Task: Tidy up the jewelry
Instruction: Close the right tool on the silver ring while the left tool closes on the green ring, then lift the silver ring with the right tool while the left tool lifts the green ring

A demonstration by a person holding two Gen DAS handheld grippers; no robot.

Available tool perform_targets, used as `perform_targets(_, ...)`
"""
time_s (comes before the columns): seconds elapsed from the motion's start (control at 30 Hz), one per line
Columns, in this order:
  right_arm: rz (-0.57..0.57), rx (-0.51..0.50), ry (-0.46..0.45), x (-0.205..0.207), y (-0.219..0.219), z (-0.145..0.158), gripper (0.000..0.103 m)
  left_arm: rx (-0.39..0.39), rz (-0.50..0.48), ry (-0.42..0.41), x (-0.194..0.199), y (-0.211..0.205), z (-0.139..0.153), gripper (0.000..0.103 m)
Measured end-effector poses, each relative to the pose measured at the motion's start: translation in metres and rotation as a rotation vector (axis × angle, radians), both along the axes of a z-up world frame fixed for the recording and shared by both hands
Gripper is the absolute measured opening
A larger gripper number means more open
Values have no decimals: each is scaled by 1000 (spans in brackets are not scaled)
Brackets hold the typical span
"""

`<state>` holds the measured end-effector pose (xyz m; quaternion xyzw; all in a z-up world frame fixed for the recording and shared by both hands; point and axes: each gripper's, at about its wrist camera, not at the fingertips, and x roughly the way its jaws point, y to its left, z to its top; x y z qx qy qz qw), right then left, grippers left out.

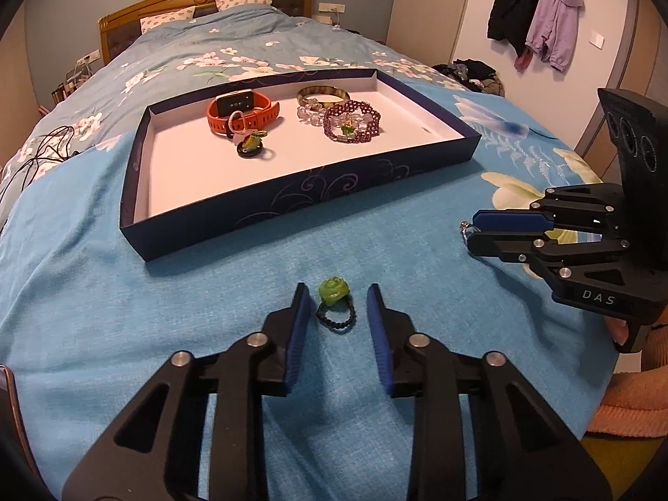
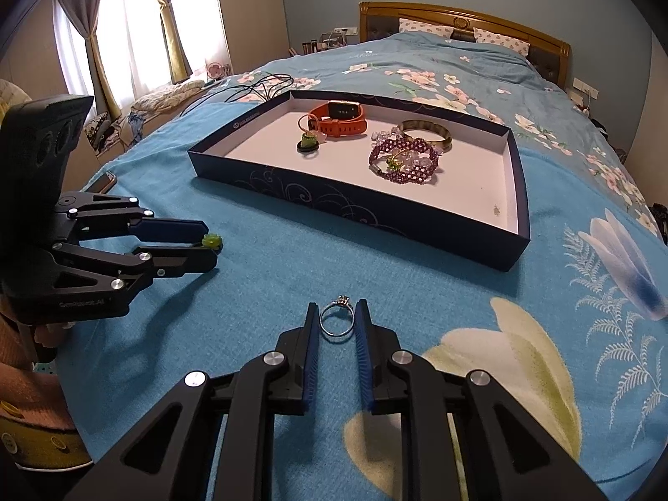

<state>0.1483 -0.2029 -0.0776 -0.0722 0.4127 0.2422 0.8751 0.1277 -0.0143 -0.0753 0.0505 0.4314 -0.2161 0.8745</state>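
Note:
A green flower ring with a black beaded band [image 1: 335,305] lies on the blue blanket between the fingers of my left gripper [image 1: 339,294], which is open around it without touching. A silver ring with a stone [image 2: 337,318] lies between the fingers of my right gripper [image 2: 337,312]; the jaws stand close on both sides of it, whether they grip it is unclear. The dark blue tray [image 1: 292,196] holds an orange watch [image 1: 242,110], a gold bangle [image 1: 323,94], purple bead bracelets [image 1: 352,125] and a small green and black ring [image 1: 250,148]. The tray also shows in the right wrist view [image 2: 355,213].
Black cables [image 1: 41,154] lie on the bed left of the tray. A phone [image 2: 102,183] lies at the bed's left edge. Jackets [image 1: 538,16] hang on the wall at the right. The bed's near edge is just behind both grippers.

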Motion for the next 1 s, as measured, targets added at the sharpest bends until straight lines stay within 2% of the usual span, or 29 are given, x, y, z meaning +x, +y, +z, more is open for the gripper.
perform_targets(0.07,0,8,0,0,-1,1,15,3,2,0,0,0,0,19)
perform_targets(0.4,-5,43,-16,-2,-4,8,15,4,13,-19,-4,-1,2,16)
perform_targets(0.83,-7,83,-30,-1,-2,14,15,-9,33,-45,-11,3,9,16)
perform_targets(1.0,-2,82,-22,0,-1,11,15,-6,19,-27,-8,2,6,19)
